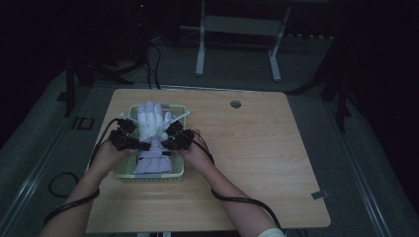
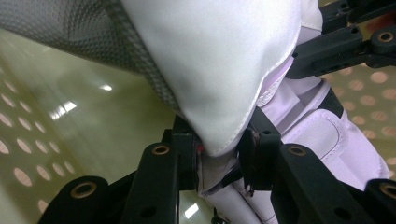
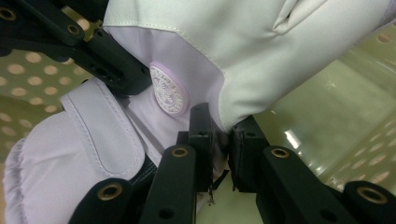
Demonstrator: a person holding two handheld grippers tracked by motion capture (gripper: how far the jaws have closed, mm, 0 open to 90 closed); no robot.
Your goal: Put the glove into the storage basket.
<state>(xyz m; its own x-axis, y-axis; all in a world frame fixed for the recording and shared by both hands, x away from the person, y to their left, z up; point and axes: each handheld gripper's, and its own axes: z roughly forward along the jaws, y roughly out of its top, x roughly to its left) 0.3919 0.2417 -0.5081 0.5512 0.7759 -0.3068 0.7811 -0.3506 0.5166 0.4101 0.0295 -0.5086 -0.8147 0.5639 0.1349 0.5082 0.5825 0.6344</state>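
A white and pale lilac glove [image 1: 152, 129] lies over a yellow-green perforated basket [image 1: 174, 174] at the left of the wooden table, fingers pointing away from me. My left gripper [image 1: 144, 146] is shut on the glove's left edge near the wrist; in the left gripper view the glove [image 2: 219, 70] is pinched between the black pads of my left gripper [image 2: 219, 156]. My right gripper [image 1: 167, 144] is shut on the opposite edge; in the right gripper view its own jaws [image 3: 223, 140] clamp the glove [image 3: 261, 51] just beside a round lilac badge [image 3: 169, 94].
The basket floor [image 2: 70, 126] lies right below the glove. The lilac cuff with its strap [image 3: 98, 135] hangs toward me. The wooden table [image 1: 257, 148] stretches right, with a round cable hole [image 1: 235, 104] near its far edge. Cables trail from both grippers.
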